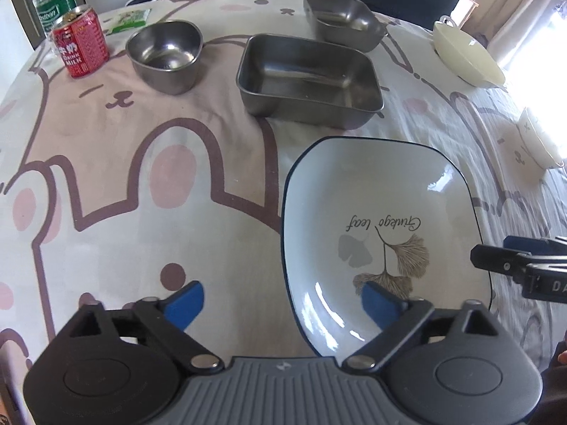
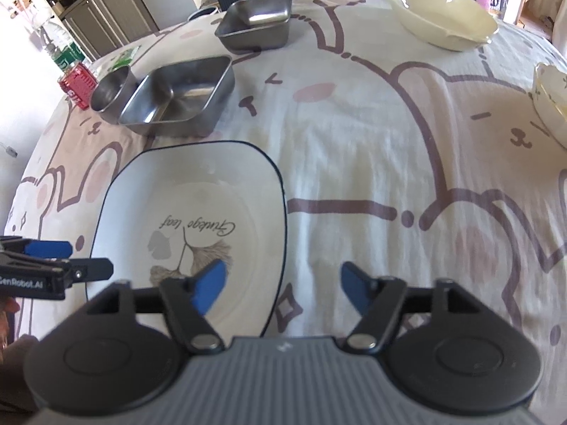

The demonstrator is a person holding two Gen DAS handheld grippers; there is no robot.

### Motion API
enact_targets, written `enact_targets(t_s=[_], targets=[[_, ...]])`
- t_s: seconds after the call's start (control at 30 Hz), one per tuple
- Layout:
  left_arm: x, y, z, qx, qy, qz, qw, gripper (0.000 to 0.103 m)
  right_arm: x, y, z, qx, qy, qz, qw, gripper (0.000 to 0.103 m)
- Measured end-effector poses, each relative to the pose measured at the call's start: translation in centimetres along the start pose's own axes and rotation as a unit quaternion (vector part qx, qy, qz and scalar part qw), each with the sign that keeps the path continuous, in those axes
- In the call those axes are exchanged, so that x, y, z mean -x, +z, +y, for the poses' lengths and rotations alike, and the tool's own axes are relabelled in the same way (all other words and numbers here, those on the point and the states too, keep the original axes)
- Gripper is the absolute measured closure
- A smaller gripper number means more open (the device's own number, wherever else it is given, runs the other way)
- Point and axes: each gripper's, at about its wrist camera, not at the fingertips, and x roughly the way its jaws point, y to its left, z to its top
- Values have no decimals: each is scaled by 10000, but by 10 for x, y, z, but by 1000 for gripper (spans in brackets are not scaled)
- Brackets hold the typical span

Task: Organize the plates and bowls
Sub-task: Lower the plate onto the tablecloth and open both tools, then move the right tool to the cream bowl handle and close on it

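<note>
With both our left gripper (image 1: 283,301) and right gripper (image 2: 281,288) spread open and empty over the near ginkgo plate (image 1: 382,233), we judge most sorting remains, only the far steel trays (image 2: 257,21) nested.

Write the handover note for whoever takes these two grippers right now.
Left gripper: open, empty, its fingers straddling the near left edge of the ginkgo plate.
Right gripper: open, empty, its fingers straddling the plate's near right edge.
Behind the plate: large steel tray, round steel bowl to its left, and a small steel tray nested in another tray farther back.
On the right: cream handled dish and a patterned bowl, each on its own.
Done: only the small steel tray sits nested.
Left: everything else is spread apart; the plate is not yet gripped.
</note>
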Motion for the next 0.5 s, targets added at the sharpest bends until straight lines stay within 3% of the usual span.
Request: enact_targets(t_s=[0.2, 0.37, 0.5], targets=[[12, -7, -1, -71, 173, -163, 9997, 0, 11, -3, -8, -90, 68, -185, 9998, 0], [28, -9, -6, -122, 176, -416, 9989, 0, 22, -6, -6, 81, 51, -470, 9988, 0], [50, -9, -18, -276, 254, -920, 9951, 0, 43, -6, -4, 330, -45, -872, 9956, 0]])
